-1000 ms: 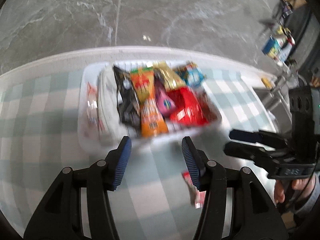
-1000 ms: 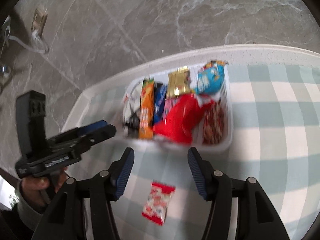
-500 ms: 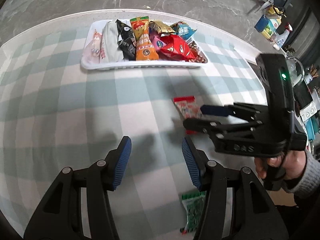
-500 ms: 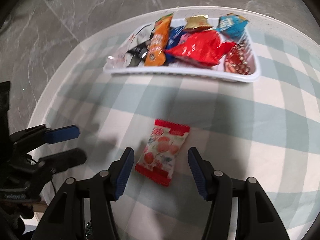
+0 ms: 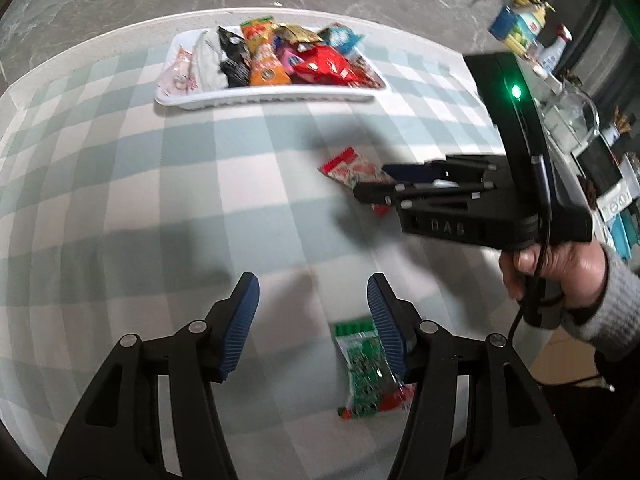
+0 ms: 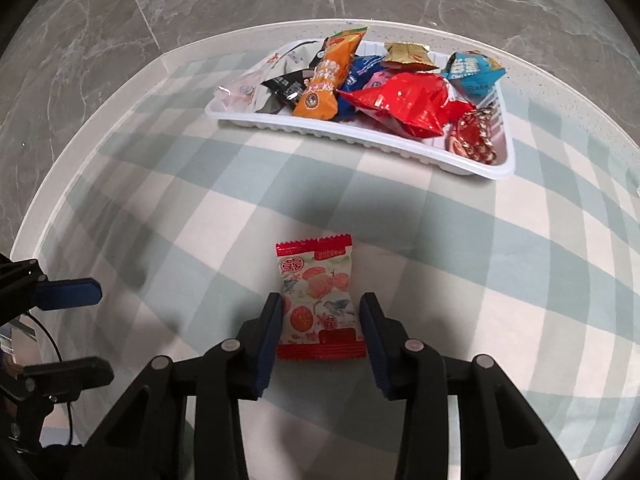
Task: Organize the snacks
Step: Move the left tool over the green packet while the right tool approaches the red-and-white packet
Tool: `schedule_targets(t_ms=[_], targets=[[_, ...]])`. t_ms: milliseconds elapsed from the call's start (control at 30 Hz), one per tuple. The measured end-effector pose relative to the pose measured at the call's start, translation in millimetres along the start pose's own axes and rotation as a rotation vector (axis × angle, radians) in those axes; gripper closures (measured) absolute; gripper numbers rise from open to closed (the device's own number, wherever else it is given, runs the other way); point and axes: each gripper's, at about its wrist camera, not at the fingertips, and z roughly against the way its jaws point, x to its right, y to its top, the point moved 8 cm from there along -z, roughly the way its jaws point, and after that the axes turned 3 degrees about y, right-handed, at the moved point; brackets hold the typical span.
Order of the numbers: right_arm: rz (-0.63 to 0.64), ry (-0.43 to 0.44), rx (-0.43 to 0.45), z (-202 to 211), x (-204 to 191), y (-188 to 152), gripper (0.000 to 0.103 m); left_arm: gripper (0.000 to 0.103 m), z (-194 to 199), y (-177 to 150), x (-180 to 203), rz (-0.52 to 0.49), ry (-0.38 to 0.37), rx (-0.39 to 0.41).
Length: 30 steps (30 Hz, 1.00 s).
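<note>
Right gripper (image 6: 322, 320) low over the checked tablecloth (image 6: 500, 280), blue pads straddling the red-and-white candy packet (image 6: 318, 304), left one touching its edge, right one just beside it, not clamped. Left gripper (image 5: 312, 324) spread wide, nothing between; green snack packet (image 5: 366, 368) lying flat beside its right pad. Straight ahead, well apart: white tray (image 6: 360, 136) heaped with snacks.

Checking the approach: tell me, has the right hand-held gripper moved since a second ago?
Yes. The right hand-held gripper backed away from the white tray and now straddles the red-and-white snack packet.
</note>
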Motion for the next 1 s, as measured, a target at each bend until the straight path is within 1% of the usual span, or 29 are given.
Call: schedule_targets(t_ms=[167, 367, 567, 633, 800, 867, 1000], targets=[[-0.006, 0.010, 0.008, 10.0, 2.6, -14.0, 0.061, 0.048, -4.1, -20.8, 24.8, -0.062, -0.023, -0.037], [-0.004, 0.011, 0.014, 22.4, 5.8, -32.3, 0.061, 0.048, -12.1, -40.1, 45.8, -0.088, -0.038, -0.078], [-0.011, 0.011, 0.014, 28.6, 8.0, -48.0, 0.061, 0.048, -17.7, -51.9, 59.1, -0.115, -0.036, -0.101], [-0.011, 0.011, 0.015, 30.7, 8.5, -53.0, 0.061, 0.048, -20.4, -54.7, 61.8, -0.120, -0.030, -0.106], [0.008, -0.003, 0.016, 34.6, 6.6, -62.8, 0.060, 0.046, -29.9, -61.1, 64.6, -0.132, 0.008, -0.116], [0.020, -0.013, 0.017, 35.8, 5.5, -66.1, 0.060, 0.046, -36.2, -64.4, 63.2, -0.132, 0.031, -0.132], [0.040, -0.027, 0.018, 36.4, 4.1, -69.5, 0.060, 0.042, -38.1, -67.1, 66.8, -0.163, 0.053, -0.118]])
